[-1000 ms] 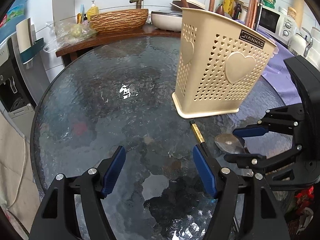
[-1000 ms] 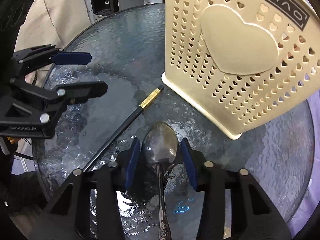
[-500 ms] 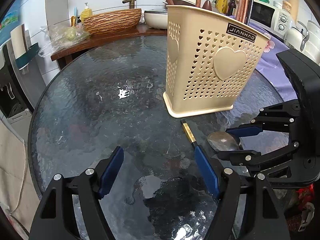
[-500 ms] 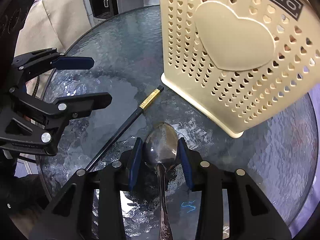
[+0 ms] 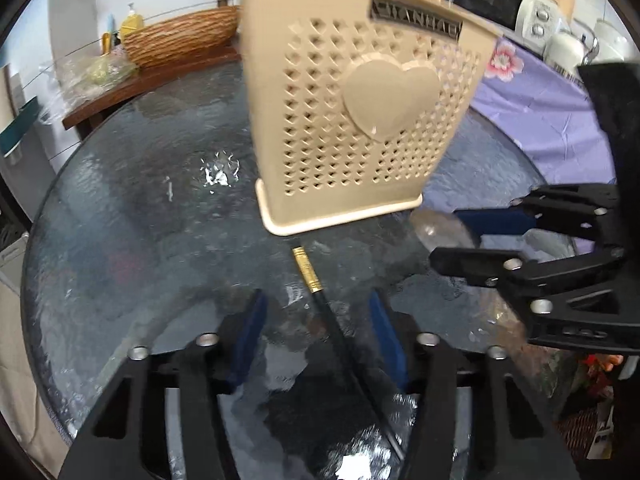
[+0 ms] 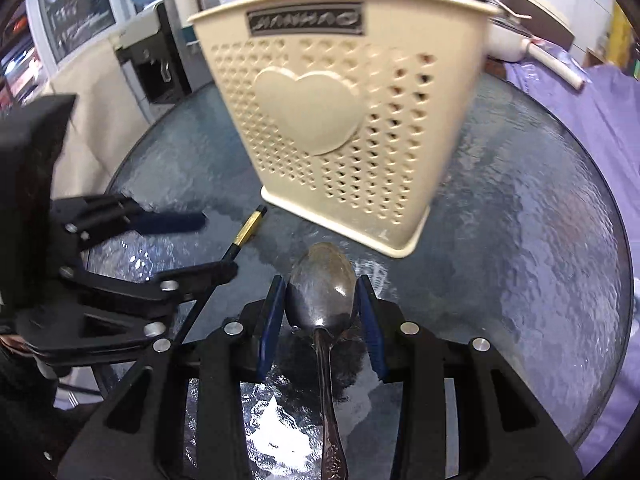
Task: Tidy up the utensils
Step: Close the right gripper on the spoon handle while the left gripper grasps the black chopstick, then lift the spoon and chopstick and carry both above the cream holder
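A black chopstick with a gold end [image 5: 306, 270] lies on the round glass table [image 5: 132, 220], just in front of a beige perforated utensil holder with a heart [image 5: 360, 128]. My left gripper [image 5: 316, 300] straddles the chopstick. Its jaws are closing, and there is still a gap between each blue pad and the stick. My right gripper [image 6: 321, 284] is shut on the bowl of a metal spoon [image 6: 320, 300], whose handle runs back under the camera. In front of the spoon stands the holder [image 6: 340, 128]. The right gripper [image 5: 448, 236] and the spoon bowl [image 5: 436, 224] also show from the left.
Several utensil handles stick up out of the holder. Behind the table are a wooden shelf with a wicker basket [image 5: 180, 40], a microwave [image 5: 488, 0] and a purple flowered cloth [image 5: 540, 100]. A water dispenser [image 6: 156, 68] stands off the table's far side.
My left gripper has shifted right so the chopstick now lies between its fingers, and its jaws have narrowed. My right gripper has rolled and moved toward the holder with the spoon.
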Available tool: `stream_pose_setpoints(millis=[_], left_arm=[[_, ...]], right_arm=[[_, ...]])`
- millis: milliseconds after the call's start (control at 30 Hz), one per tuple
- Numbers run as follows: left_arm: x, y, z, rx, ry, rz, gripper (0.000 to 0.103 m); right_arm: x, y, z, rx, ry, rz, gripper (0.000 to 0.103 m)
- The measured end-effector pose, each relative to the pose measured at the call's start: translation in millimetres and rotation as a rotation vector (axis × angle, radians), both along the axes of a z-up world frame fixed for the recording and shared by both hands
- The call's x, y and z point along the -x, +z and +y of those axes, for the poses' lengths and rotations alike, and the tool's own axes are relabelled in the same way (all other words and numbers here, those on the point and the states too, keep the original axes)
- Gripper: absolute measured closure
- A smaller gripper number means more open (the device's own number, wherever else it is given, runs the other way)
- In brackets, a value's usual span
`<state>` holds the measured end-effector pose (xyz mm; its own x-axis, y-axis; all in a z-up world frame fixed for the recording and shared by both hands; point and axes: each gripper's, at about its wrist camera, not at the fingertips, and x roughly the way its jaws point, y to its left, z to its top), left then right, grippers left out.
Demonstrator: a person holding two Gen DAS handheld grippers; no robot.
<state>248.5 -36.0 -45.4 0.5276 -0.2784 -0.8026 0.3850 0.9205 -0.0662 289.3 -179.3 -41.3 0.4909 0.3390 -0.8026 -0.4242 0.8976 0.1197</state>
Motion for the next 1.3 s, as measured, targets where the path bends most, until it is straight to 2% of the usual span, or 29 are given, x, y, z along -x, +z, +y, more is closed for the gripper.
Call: stream_pose_setpoints(millis=[200, 267, 400, 600, 900, 1033, 1300], left_arm=[[-8.3, -8.2, -9.1, -0.041, 0.01, 0.01, 0.062], [-10.9, -8.1, -10.5, -0.055, 0.011, 0.004, 0.068], [-15.8, -6.9, -17.3, -0.096, 0.02, -0.011, 0.091], [-15.2, -9.1, -23.9, -0.107, 0.019, -0.031, 0.094], [-11.3, -6.2, -25.5, -0.066, 0.019, -0.036, 0.096], [-3.5, 12.1, -20.2, -0.026, 0.019, -0.076, 0.096], [24.0, 69.2, -3.8, 0.09, 0.025, -0.206, 0.096]], right_arm=[[5.8, 5.1, -16.5, -0.033, -0.046, -0.007, 0.066], [7.6, 5.9, -16.3, -0.037, -0.047, -0.012, 0.066], [10.9, 8.5, -17.1, -0.046, -0.06, -0.025, 0.066], [14.0, 8.3, -15.2, -0.058, -0.077, -0.028, 0.066], [22.8, 8.5, -18.7, -0.096, -0.096, -0.054, 0.066], [28.0, 18.7, -23.6, -0.134, -0.104, -0.103, 0.066], [45.0, 50.3, -31.9, -0.201, -0.105, -0.193, 0.066]])
